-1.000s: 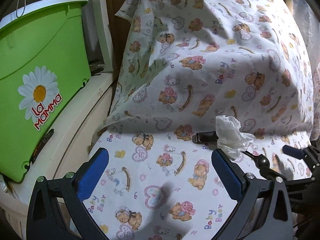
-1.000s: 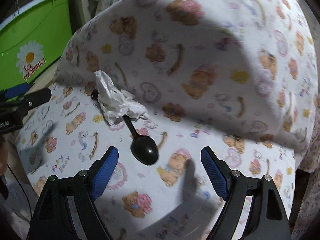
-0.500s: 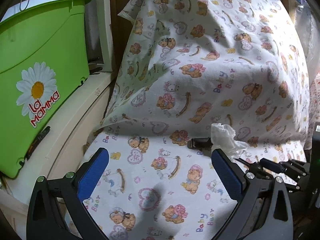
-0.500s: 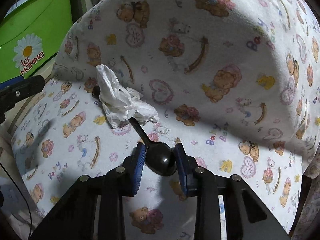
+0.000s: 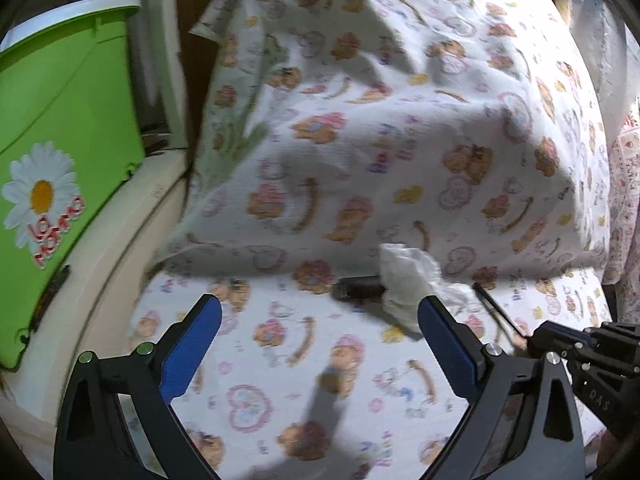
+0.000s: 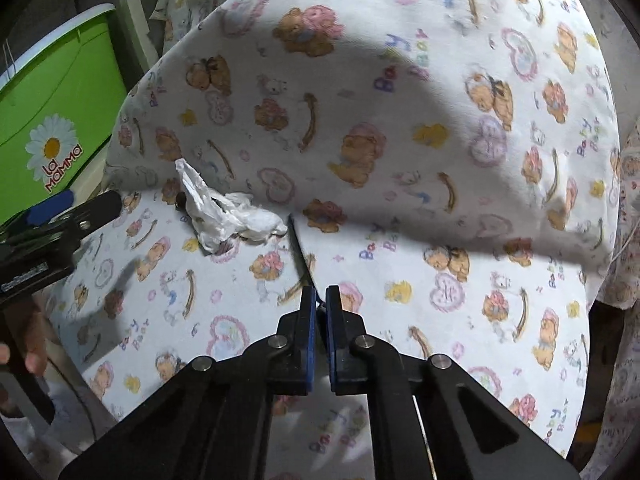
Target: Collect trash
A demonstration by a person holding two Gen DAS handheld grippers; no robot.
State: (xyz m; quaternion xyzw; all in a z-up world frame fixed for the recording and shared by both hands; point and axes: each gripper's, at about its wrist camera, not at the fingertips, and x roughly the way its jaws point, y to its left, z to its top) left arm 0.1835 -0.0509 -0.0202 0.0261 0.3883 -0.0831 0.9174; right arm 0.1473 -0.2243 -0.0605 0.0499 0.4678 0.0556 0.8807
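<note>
Ahead of my left gripper (image 5: 320,344) the flat printed sheet (image 5: 304,360) lies bare, so I can pass there. The draped mound (image 5: 400,128) walls off the far side. A green bin (image 5: 68,128) blocks the left. The crumpled tissue (image 5: 408,284) and black spoon (image 6: 298,252) sit between my grippers.

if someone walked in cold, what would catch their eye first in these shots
Probably the teddy-bear print sheet filling both views, with the crumpled white tissue lying on it over a black spoon's handle. Next, the right hand-held gripper shut on that spoon. The bright green daisy-logo bin stands at the left edge.
</note>
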